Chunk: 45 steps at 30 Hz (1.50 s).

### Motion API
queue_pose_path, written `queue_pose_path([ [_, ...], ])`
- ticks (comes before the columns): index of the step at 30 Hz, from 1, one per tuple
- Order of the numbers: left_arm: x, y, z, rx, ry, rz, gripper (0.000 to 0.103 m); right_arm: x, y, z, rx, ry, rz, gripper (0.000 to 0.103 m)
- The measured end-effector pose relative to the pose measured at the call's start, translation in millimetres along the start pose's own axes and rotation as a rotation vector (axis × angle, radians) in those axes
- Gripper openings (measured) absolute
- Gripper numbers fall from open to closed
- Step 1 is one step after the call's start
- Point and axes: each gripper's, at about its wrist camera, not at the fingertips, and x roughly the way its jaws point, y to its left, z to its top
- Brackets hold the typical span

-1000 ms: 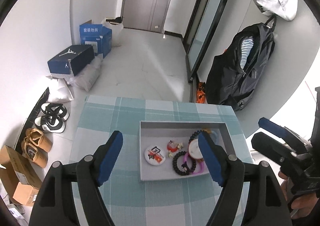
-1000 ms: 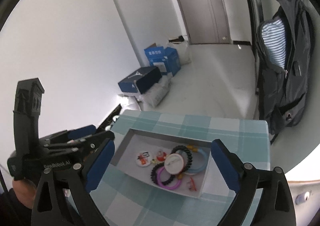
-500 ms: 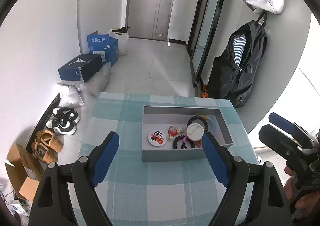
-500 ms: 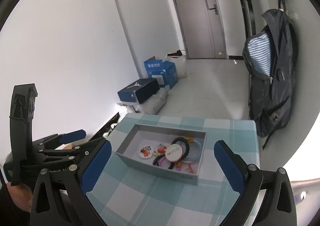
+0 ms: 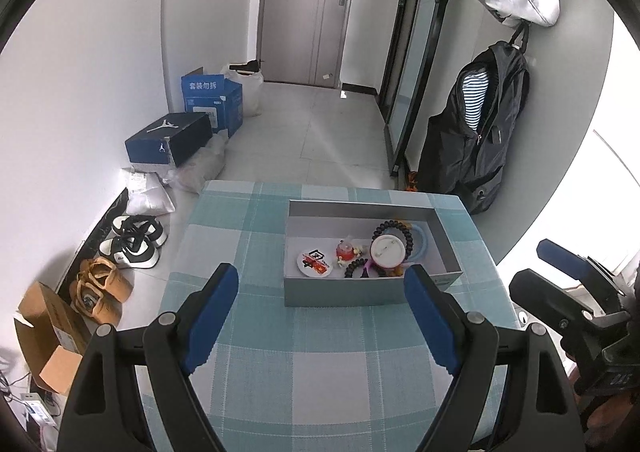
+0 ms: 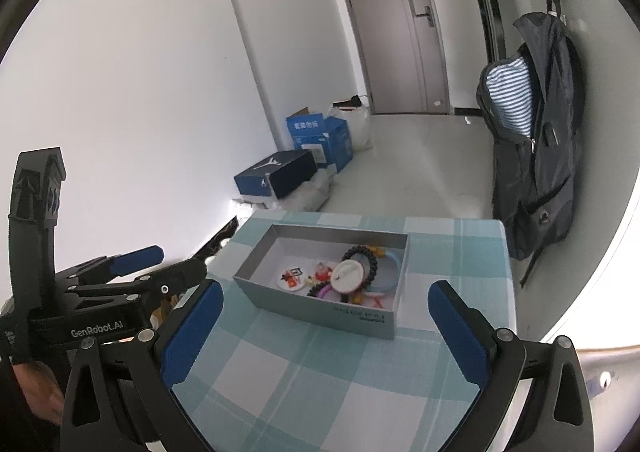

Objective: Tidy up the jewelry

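Left wrist view: left gripper held over the checked tablecloth, jaws spread wide, nothing between them; they have just been opening a bit more. Grey box sits just ahead of the fingertips, not touched, slightly toward the right finger. Inside the box: round badge at the near left, small red charm next to it, white disc lying on a black bead bracelet, pale blue bangle behind those, purple ring partly hidden under the disc. Right gripper shows at the far right edge, off the table side.

Right wrist view: right gripper also wide, empty, above the cloth; box just ahead between the finger lines, angled, apart from the pads. Left gripper visible at the left, beside the table edge, a hand on its grip. Past the table ahead: shoeboxes on the floor, dark backpack hanging at the right, door at the back.
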Motion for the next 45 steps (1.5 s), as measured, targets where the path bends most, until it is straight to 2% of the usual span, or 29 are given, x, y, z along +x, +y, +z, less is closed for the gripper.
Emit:
queue_pose_path([
  [45, -1.3, -4.8, -2.8, 0.011, 0.002, -0.033, 0.082, 0.8, 2.6, 0.4, 0.003, -0.001, 0.006, 0.103],
])
